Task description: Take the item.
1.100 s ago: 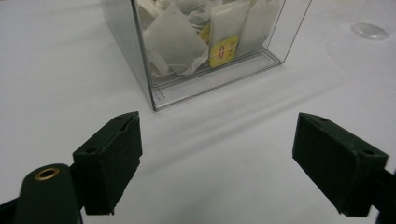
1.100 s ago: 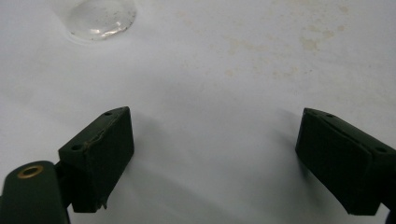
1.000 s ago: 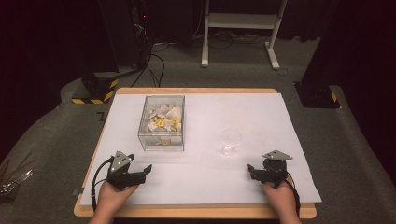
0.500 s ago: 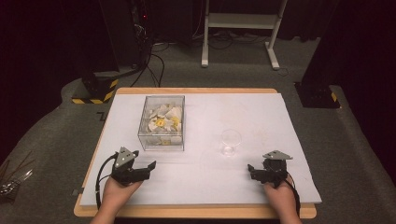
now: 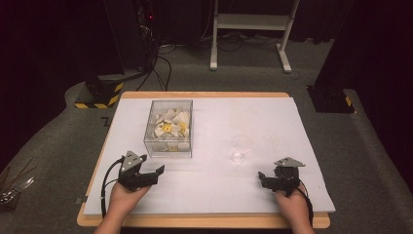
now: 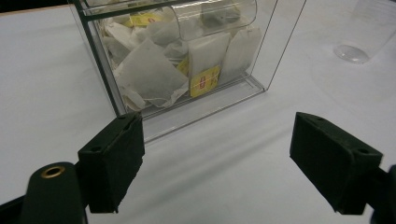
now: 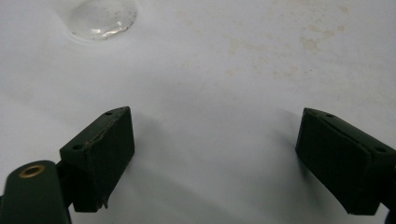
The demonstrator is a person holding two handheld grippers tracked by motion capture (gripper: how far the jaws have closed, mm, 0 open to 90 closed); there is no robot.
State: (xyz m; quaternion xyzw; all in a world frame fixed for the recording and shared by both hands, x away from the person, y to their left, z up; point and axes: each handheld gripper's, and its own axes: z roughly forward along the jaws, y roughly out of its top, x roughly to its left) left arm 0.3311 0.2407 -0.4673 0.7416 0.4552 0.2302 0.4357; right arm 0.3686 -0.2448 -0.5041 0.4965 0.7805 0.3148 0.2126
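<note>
High view: left hand-held gripper [image 5: 155, 171], jaws apart, empty; clear box of tea bags [image 5: 169, 127] at its 1 o'clock, near. Right hand-held gripper [image 5: 263, 178] apart too, farther; plastic cup [image 5: 240, 148] at its 11.

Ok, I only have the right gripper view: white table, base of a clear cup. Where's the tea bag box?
Observer: The clear box stands left of the cup, apart from it.
Operator: Left claw near it?
Observer: The left claw is just short of the box's near wall, jaws open, nothing between them.
Operator: Box stocked?
Observer: Yes, white tea bags with yellow tags are piled inside.
</note>
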